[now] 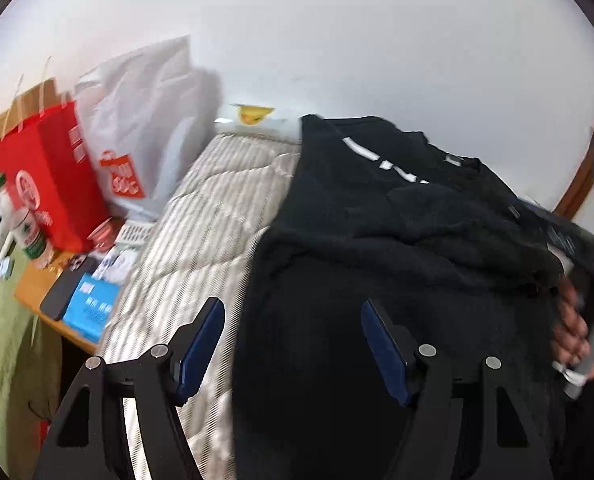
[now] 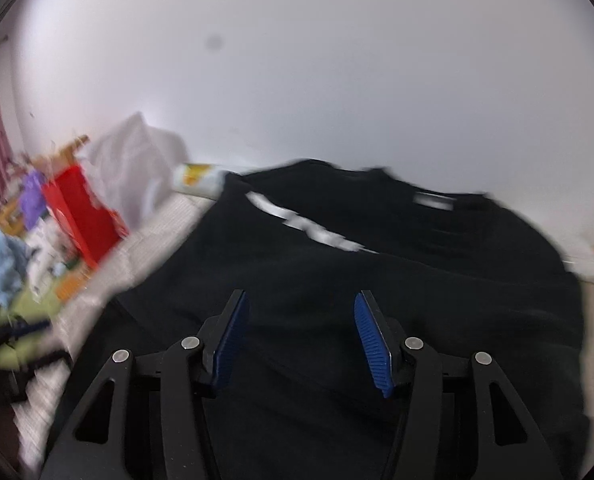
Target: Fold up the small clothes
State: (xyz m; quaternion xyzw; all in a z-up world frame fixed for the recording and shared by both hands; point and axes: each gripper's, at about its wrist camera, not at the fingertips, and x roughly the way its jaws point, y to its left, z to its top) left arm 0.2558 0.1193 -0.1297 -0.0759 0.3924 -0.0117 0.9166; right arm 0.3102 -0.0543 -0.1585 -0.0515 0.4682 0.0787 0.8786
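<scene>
A black shirt [image 1: 377, 240] with white lettering lies on a pale striped quilt [image 1: 201, 232], its right part bunched up in a fold. My left gripper [image 1: 292, 306] is open and straddles the shirt's left edge, one blue pad over the quilt and the other over the cloth, with nothing pinched. At the right edge of the left wrist view a person's hand [image 1: 573, 332] grips a grey handle. In the blurred right wrist view the right gripper [image 2: 300, 296] stands open just above the black shirt [image 2: 357, 280], and its pads press on nothing.
A red paper bag [image 1: 49, 176] and a white plastic bag [image 1: 145, 128] stand at the quilt's left end. A wooden bedside table [image 1: 37, 292] holds a phone [image 1: 67, 286], a blue box [image 1: 93, 304] and a bottle [image 1: 31, 236]. A white wall rises behind the bed.
</scene>
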